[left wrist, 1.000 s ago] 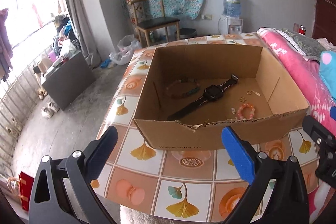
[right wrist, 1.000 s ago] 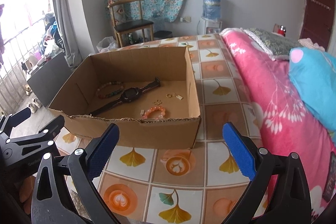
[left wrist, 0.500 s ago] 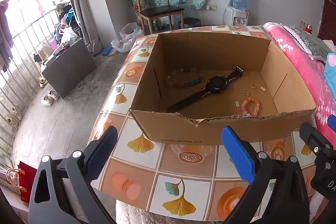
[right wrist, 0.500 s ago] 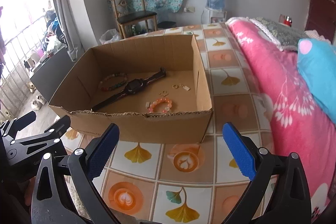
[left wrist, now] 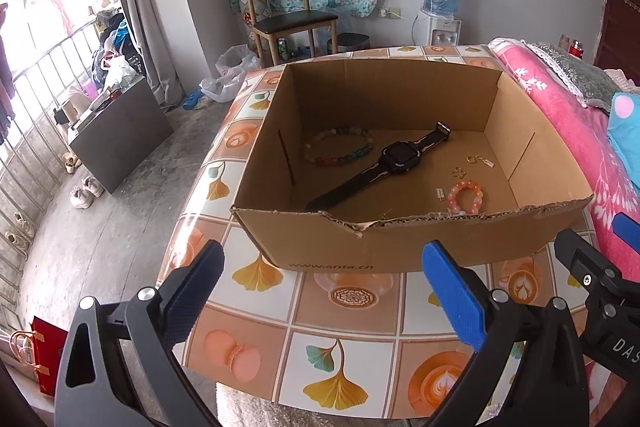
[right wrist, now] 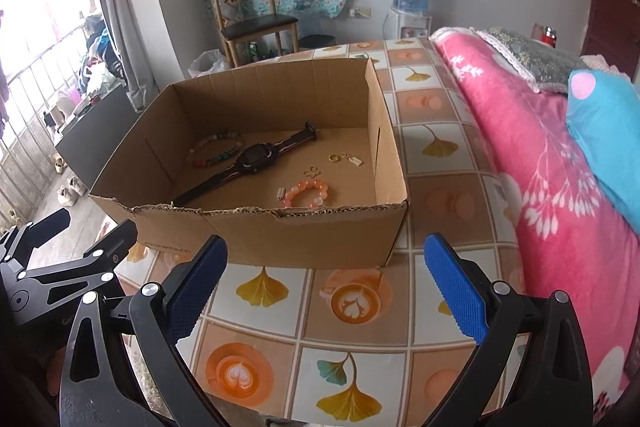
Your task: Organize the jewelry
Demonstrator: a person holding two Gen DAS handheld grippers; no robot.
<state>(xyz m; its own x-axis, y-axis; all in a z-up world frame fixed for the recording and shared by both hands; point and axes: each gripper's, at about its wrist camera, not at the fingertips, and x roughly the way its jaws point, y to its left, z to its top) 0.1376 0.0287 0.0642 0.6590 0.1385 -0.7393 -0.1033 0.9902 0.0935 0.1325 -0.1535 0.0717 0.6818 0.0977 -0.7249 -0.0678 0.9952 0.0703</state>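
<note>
Left gripper point(left wrist: 320, 291): I have it spread wide and empty, hanging over the patterned tablecloth point(left wrist: 352, 327) just short of the near wall of the cardboard box point(left wrist: 332, 247).
Right gripper point(right wrist: 326, 287): I hold it wide apart too, nothing between the blue pads point(right wrist: 454, 291), on the near side of the box toward its right corner.
Where the jewelry is: all of it lies loose on the box floor. The black watch point(left wrist: 396, 161) runs diagonally across the middle; the mixed-colour bead bracelet point(left wrist: 340, 149) sits just beside it at the back left; the pink bead bracelet point(left wrist: 466, 193) lies near the front right; a small butterfly charm point(left wrist: 457, 171), a ring with a tag point(left wrist: 480, 160) and a small silver clasp point(left wrist: 440, 193) are scattered around it.
Watch handling: I judge it the heaviest piece, with a stiff case and a bendy strap. I would pinch across the case, or the strap right next to it, so it does not swing.
Bracelets handling: light, round, slick beads, probably on stretch cord. I would close on one side of the loop across a few beads and let the rest hang.
Small pieces handling: tiny, flat, easy to flick away. I would need fingertip edges pressed to the cardboard and a slow squeeze.
Reach: the box walls stand tall, so I judge I must come in from above, not from the front.
</note>
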